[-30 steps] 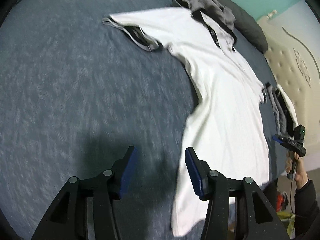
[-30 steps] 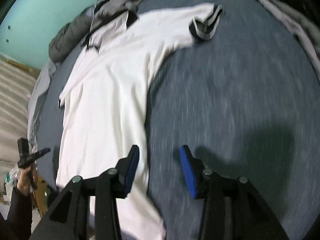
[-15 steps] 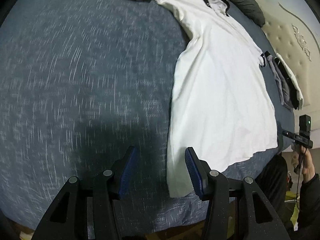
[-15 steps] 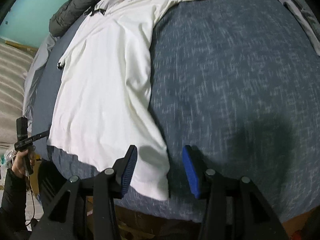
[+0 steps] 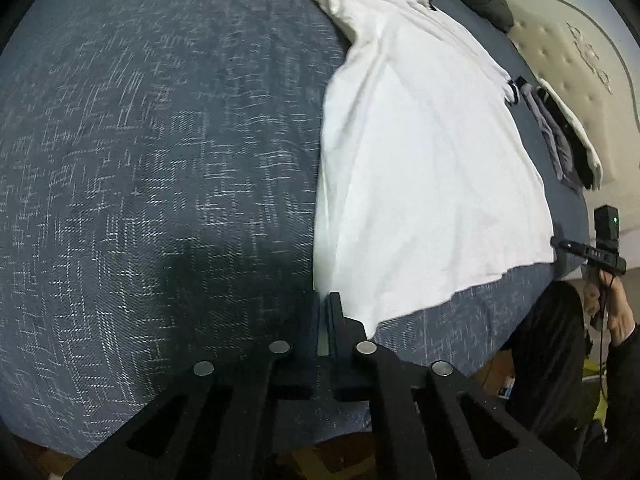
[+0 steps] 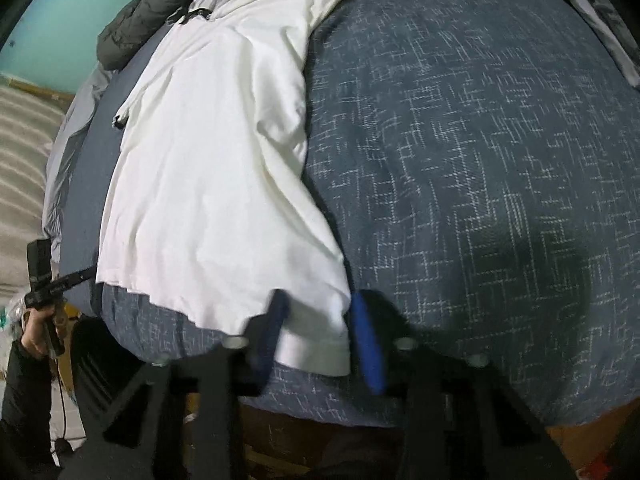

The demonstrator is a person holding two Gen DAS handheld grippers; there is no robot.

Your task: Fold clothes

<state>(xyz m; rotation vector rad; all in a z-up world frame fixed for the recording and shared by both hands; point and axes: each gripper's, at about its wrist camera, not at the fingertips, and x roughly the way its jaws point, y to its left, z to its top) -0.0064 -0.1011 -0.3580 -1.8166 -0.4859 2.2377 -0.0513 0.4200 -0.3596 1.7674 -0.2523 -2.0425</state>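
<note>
White short-sleeved polo shirt with dark collar and sleeve trim (image 5: 424,152): spread flat and unfolded on dark blue woven bedspread (image 5: 160,160). No fold visible in body or sleeves; sleeves, sides and length all left to fold. Judged stage: hem corners being taken up, fitting either a straightening pull or the lifting of the hem toward the collar; not settled by the views.

Orientation: long axis from near bed edge to far end; collar far, by heaped dark grey garments (image 6: 136,20); hem near, at the bed edge. One trimmed sleeve out to each side at the far end.

Left gripper (image 5: 324,312): fingers together, pinched on the hem corner, a sliver of white cloth between the pads.

Right gripper (image 6: 316,332): blue-padded fingers apart, straddling the opposite hem corner, not clamped; picture blurred there.

Striped folded garments (image 5: 568,136): at the bedside edge, apart from the shirt.
</note>
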